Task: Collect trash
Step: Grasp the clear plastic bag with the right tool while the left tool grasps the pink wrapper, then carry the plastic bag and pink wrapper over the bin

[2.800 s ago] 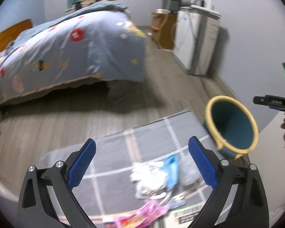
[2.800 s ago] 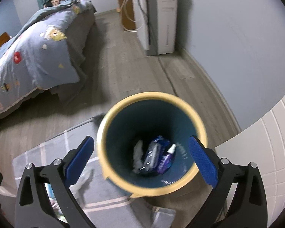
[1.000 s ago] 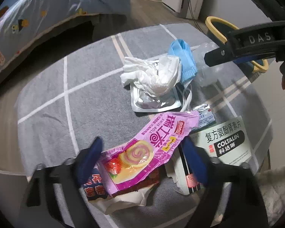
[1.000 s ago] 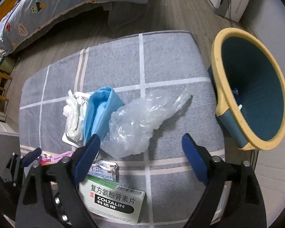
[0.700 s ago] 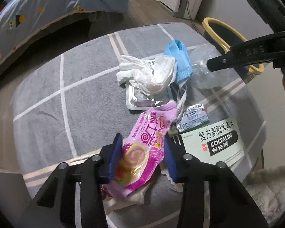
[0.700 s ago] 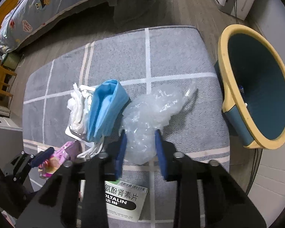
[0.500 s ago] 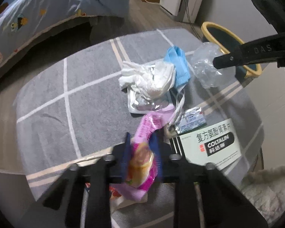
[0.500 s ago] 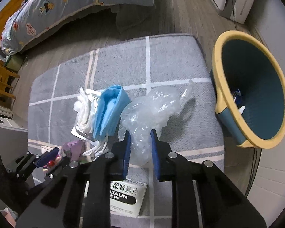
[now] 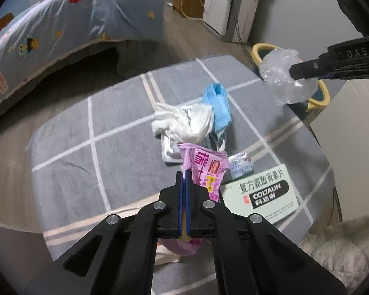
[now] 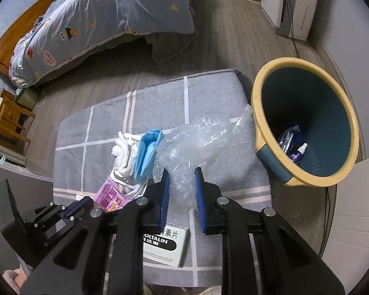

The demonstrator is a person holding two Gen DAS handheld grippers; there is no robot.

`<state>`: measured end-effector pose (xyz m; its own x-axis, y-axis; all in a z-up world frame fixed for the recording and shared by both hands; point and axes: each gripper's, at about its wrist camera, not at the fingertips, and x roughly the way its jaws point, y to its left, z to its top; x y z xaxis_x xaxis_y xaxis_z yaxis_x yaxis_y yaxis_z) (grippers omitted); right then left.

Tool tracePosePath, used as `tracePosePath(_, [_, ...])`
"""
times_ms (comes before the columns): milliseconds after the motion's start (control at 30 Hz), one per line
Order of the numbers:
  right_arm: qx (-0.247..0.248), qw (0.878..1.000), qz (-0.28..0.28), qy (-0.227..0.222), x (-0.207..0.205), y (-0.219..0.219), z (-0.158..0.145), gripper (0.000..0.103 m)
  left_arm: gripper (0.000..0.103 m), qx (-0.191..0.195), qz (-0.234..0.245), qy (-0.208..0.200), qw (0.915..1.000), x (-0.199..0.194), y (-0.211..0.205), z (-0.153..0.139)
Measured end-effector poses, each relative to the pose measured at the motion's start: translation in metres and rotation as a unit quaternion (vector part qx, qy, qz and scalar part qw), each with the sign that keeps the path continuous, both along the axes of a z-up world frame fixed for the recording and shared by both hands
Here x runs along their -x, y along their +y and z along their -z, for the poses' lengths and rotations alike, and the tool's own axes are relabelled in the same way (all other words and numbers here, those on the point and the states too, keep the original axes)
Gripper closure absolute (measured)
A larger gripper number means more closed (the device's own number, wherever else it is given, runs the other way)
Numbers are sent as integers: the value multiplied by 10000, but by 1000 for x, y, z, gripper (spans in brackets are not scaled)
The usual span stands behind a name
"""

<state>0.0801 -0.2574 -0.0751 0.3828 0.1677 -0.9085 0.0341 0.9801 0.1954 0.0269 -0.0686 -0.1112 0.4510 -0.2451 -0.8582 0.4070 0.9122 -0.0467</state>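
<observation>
Above grey rug [image 9: 125, 152]: left gripper [image 9: 184, 174] clamps pink wrapper [image 9: 206, 167]; right gripper [image 10: 182, 174] pinches clear plastic bag [image 10: 196, 142] beside bin [image 10: 258, 127]

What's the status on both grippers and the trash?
Left hand-held gripper shut on pink wrapper. Right hand-held gripper shut on clear bag. Bin open, nothing blocking.

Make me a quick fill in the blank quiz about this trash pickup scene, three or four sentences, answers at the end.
1. The left gripper is shut on a ____ snack wrapper.
2. The right gripper is shut on a crumpled clear ____ bag.
3. The blue bin has a ____ rim.
4. The white medicine box lies on the grey ____.

Missing words: pink; plastic; yellow; rug
</observation>
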Motion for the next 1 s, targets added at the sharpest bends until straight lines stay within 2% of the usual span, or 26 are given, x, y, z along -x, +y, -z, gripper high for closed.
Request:
tracePosePath(167, [108, 9993, -11, -345, 3, -10, -25, 84, 101, 174, -120, -268, 9994, -4, 4, -22])
tracePosePath(333, [209, 9972, 144, -703, -1, -32, -49, 84, 101, 480, -236, -666, 9963, -7, 5, -57])
tracePosePath(467, [230, 9946, 331, -961, -6, -54, -64, 84, 101, 494, -193, -933, 9942, -8, -3, -77])
tracePosePath(567, [430, 9915, 493, -1123, -11, -75, -73, 84, 101, 395, 32, -1077, 9934, -13, -19, -95])
tracePosePath(633, [389, 9894, 694, -1214, -13, -94, -78, 84, 101, 421, 131, -1118, 9928, -18, -32, -103])
tracePosePath(733, [291, 9877, 966, -1197, -16, -123, -75, 84, 101, 453, 311, -1177, 9915, -29, -53, -113])
tracePosePath(833, [233, 9884, 1132, -985, -20, -144, -63, 84, 101, 551, 497, -1168, 9904, -39, -82, -118])
tracePosePath(1000, [212, 9877, 1374, -722, -24, -173, -44, 84, 101, 602, 803, -972, 9902, -59, -138, -104])
